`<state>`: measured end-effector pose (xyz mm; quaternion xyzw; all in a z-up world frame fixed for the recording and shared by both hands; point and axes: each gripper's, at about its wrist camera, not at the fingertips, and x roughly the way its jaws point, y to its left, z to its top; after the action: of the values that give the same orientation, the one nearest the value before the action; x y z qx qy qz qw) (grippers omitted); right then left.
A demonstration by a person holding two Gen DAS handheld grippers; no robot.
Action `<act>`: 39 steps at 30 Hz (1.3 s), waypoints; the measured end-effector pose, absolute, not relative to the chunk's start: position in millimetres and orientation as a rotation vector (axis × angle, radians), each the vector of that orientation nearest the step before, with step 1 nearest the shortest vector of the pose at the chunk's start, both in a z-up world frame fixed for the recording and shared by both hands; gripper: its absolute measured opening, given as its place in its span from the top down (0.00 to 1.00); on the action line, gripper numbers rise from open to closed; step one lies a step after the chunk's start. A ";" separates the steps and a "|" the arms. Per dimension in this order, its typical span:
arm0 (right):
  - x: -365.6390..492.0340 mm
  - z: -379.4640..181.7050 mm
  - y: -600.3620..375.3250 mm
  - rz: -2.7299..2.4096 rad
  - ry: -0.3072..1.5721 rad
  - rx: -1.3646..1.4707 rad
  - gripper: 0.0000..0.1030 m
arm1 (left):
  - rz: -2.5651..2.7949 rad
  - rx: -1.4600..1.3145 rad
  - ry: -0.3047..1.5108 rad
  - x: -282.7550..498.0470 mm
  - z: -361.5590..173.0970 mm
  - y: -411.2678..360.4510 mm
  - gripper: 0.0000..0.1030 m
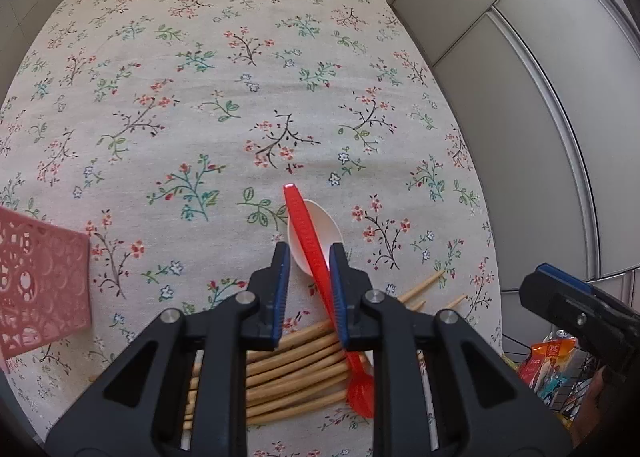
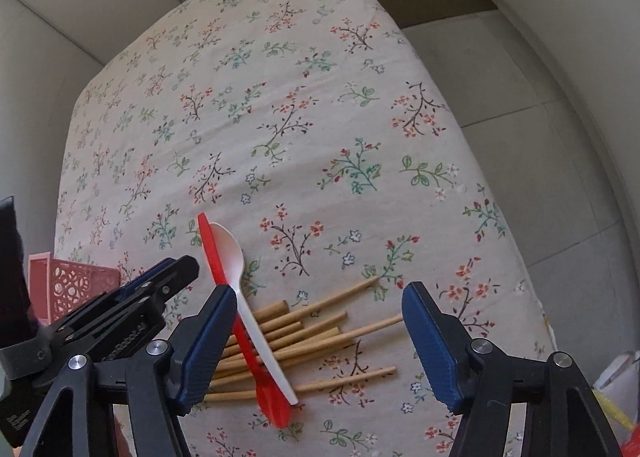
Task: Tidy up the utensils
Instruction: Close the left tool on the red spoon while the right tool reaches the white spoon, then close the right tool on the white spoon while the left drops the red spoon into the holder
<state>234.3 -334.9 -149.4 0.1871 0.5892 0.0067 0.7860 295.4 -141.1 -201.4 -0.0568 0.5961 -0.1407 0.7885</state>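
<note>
On the floral tablecloth [image 1: 200, 97] a red plastic spoon [image 1: 308, 233] lies across a white plastic spoon [image 1: 320, 225] and a pile of several wooden chopsticks [image 1: 296, 373]. My left gripper [image 1: 308, 261] hangs over them with its jaws narrowly apart. The red handle runs along the right pad [image 1: 335, 277], and a gap shows at the left pad. In the right wrist view my right gripper [image 2: 320, 333] stands wide open above the chopsticks [image 2: 320, 337]. The red spoon [image 2: 248, 337] and white spoon [image 2: 240, 281] lie by its left finger. The left gripper [image 2: 180, 265] shows there at the left.
A pink perforated basket [image 1: 40, 273] [image 2: 72, 285] stands at the table's left. Snack packets [image 1: 548, 361] lie off the right edge, beyond which is grey tiled floor. The right gripper [image 1: 560, 297] appears at the lower right of the left wrist view.
</note>
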 end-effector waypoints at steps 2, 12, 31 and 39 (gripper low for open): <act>235.7 -149.9 -335.7 0.009 1.271 0.394 0.29 | -0.288 -0.107 1.295 299.1 -207.4 -148.6 0.79; 236.7 -151.3 -334.6 0.011 1.276 0.401 0.29 | -0.242 -0.027 1.324 304.3 -220.4 -164.7 0.89; 270.6 -195.0 -286.9 0.151 1.338 0.495 0.52 | -0.330 -0.141 1.011 245.1 -87.6 -42.7 0.97; 296.6 -213.8 -254.0 0.096 1.362 0.391 0.52 | -0.291 -0.186 0.899 238.9 -67.0 -2.8 0.97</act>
<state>296.6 -254.0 -213.8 0.1795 0.6252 0.0442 0.7582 238.9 -2.8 -67.0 -0.0896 0.4323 -0.1401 0.8863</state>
